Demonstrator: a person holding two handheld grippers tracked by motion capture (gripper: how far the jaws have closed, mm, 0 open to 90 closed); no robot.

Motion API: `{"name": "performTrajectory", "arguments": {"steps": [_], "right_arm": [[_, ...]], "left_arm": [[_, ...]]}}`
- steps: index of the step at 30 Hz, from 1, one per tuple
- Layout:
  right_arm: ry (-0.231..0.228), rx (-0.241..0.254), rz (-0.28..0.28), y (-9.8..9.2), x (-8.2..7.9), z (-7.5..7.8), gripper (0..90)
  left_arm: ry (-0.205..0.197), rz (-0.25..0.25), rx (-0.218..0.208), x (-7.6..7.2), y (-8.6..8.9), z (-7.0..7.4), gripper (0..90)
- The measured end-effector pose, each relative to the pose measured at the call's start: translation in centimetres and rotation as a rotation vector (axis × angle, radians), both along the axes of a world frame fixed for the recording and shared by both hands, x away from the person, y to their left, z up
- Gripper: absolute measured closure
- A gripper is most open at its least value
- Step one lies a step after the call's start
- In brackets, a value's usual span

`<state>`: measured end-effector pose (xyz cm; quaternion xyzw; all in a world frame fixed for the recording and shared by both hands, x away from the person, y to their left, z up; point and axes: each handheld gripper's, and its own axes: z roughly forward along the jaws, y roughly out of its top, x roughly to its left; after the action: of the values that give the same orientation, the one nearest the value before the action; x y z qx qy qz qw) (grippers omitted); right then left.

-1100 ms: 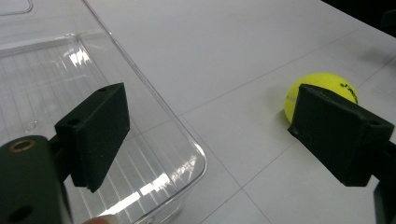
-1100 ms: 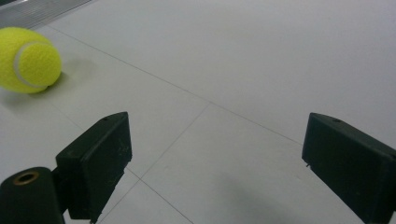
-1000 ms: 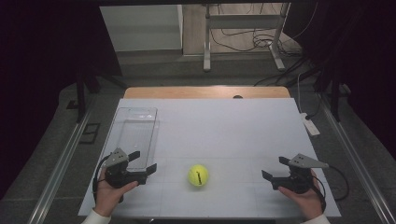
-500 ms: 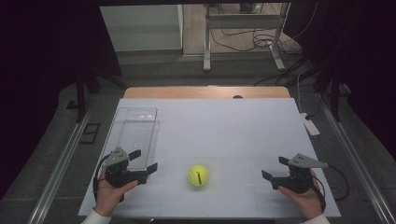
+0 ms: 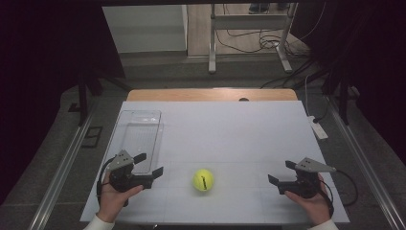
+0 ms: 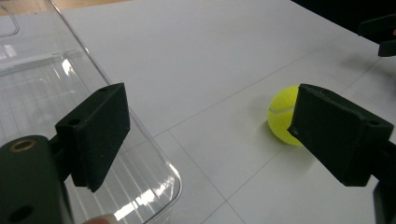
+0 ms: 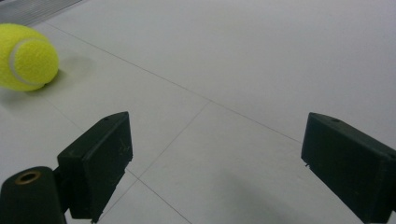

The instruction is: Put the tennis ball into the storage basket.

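A yellow tennis ball (image 5: 203, 179) rests on the white table near its front edge, midway between the two hands. My left gripper (image 5: 149, 165) is held open to the ball's left, close to the near end of a clear plastic tray (image 5: 140, 139). In the left gripper view the ball (image 6: 284, 115) lies partly behind the right jaw and the tray (image 6: 56, 98) runs under the left jaw. My right gripper (image 5: 282, 173) is open, well to the right of the ball. The right gripper view has the ball (image 7: 25, 57) at far upper left, with bare table between the jaws.
The white table top (image 5: 230, 129) has a wooden strip (image 5: 210, 95) along its far edge. A white power strip (image 5: 318, 129) lies off the right edge. Metal stand legs and cables (image 5: 249, 43) occupy the floor beyond the table.
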<state>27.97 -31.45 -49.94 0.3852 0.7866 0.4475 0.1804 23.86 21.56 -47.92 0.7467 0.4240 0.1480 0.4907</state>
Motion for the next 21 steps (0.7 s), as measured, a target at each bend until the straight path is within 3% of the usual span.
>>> {"name": "performTrajectory", "arguments": {"steps": [4,21], "right_arm": [[-0.002,-0.001,-0.001,0.0,0.0,0.0,9.2],[-0.002,-0.002,-0.002,0.0,0.0,0.0,9.3]], "left_arm": [[-0.002,-0.011,0.017,0.0,-0.3,0.2,13.2],[0.018,-0.044,0.021,0.4,-1.1,0.5,13.1]]}}
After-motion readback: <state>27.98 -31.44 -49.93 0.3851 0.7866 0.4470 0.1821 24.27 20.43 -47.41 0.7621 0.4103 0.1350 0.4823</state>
